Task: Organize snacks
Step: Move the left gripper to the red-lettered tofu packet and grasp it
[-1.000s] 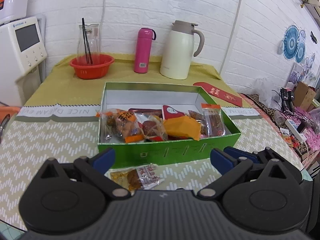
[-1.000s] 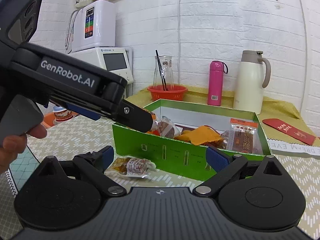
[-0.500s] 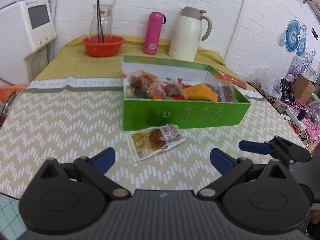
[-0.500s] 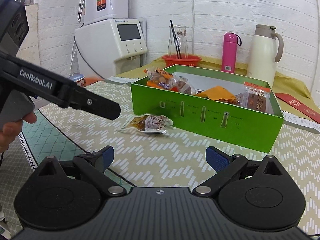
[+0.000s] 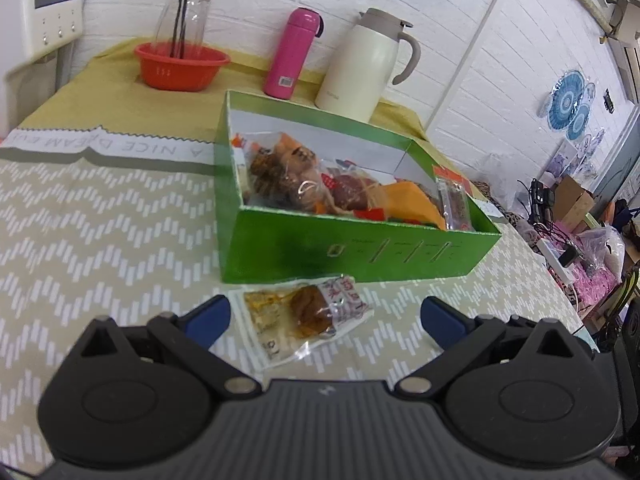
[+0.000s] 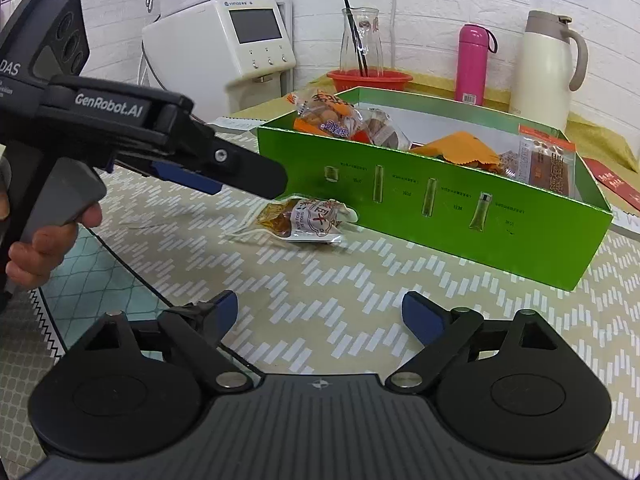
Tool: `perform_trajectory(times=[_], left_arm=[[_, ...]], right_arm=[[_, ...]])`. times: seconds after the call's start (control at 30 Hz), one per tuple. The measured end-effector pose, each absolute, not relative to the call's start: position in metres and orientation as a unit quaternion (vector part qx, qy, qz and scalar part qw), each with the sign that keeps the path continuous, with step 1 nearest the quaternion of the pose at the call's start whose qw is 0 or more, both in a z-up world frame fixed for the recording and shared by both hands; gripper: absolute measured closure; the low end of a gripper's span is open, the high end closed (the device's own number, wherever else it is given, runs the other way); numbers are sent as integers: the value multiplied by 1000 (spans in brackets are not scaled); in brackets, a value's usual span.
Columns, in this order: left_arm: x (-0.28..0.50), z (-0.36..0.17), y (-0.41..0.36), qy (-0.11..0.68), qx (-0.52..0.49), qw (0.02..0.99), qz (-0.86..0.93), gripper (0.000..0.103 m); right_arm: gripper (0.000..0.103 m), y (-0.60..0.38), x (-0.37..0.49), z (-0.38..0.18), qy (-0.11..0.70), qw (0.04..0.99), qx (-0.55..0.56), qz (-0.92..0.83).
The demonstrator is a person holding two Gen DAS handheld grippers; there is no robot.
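- My left gripper gapes wide with nothing in it, hovering at the loose snack packet.
- That packet lies on the table just beside the green box, against its near wall.
- My right gripper is spread too, holding nothing.

Shiny see-through plastic snack packet, smooth green cardboard box, soft patterned tablecloth, glossy pink bottle, matt black plastic left gripper

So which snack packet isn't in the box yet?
The clear packet with a brown snack, lying on the tablecloth against the green box's front wall, between the open left gripper's fingers. The others are inside.
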State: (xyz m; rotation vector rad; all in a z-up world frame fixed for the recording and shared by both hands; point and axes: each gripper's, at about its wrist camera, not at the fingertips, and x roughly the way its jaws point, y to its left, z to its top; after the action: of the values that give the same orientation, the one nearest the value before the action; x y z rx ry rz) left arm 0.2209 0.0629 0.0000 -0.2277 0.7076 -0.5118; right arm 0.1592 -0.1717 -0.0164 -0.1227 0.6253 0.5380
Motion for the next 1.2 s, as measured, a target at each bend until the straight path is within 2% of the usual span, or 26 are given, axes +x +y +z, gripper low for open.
perform_trajectory(times=[0.27,0.73,0.9,1.07,1.1,1.13,1.2], left_arm=[[258,-20,49,377,-91,882,-268,2],[201,-18,7,428,-66,806,-403,2],[200,-5,17,384,-88,859,-328,2],[218,-5,25,373,-92,887,-256,3],[220,-6,26,373,-91,888,-253,8],[222,-7,25,376,-89,887,-254,19],[227,-10,24,385,-91,881,-260,31]], right_arm=[[0,-176,158,-17,304,913,-38,269],[0,-204,135,-19,311,918,-25,246],[0,-210,130,-14,303,922,-8,241],[0,-193,140,-10,294,925,25,239],[0,-189,144,-10,295,925,34,237],[0,-185,149,-10,298,925,42,234],[0,-176,158,-13,307,923,58,225]])
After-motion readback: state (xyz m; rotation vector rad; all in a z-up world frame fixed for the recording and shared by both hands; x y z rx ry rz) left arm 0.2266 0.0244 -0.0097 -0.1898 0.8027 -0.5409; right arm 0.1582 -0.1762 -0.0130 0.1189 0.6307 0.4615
